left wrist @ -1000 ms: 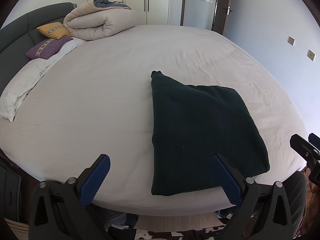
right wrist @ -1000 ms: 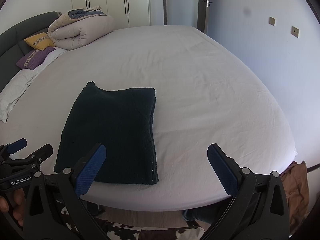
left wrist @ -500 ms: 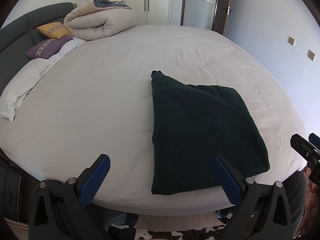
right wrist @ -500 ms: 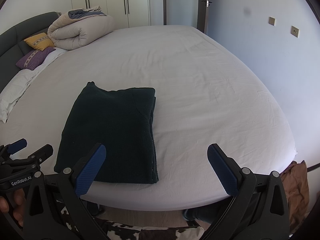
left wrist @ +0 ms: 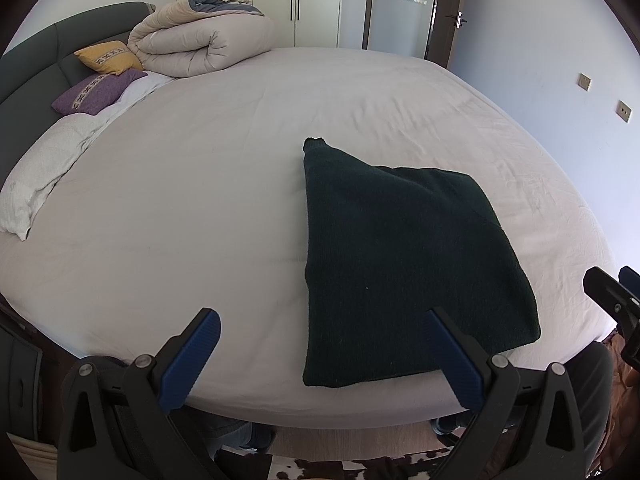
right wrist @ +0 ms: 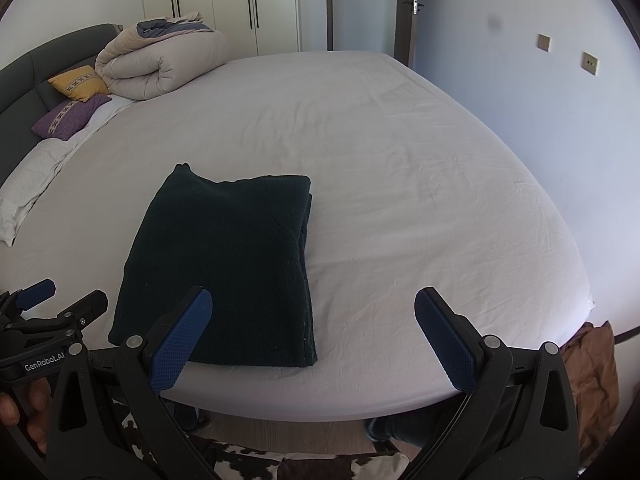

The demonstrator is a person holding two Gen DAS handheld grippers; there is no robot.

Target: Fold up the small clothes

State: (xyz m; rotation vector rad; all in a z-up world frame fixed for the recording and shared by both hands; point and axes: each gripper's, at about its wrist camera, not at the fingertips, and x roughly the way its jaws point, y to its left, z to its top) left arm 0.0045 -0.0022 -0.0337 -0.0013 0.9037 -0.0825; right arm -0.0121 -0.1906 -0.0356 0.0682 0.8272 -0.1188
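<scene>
A dark green knitted garment (left wrist: pixel 400 264) lies folded into a flat rectangle near the front edge of the white bed (left wrist: pixel 200 208). It also shows in the right wrist view (right wrist: pixel 228 264). My left gripper (left wrist: pixel 320 356) is open and empty, held back over the bed's front edge, just left of the garment's near corner. My right gripper (right wrist: pixel 312 336) is open and empty, held off the front edge, at the garment's near right corner. Neither gripper touches the cloth. The left gripper also shows in the right wrist view (right wrist: pixel 60 304).
A rolled beige duvet (left wrist: pixel 204 44), a yellow cushion (left wrist: pixel 108 56) and a purple cushion (left wrist: pixel 98 92) lie at the bed's far left by the grey headboard. A white pillow (left wrist: pixel 36 176) lies at the left. A wall runs along the right; a brown cloth (right wrist: pixel 592 364) hangs at the lower right.
</scene>
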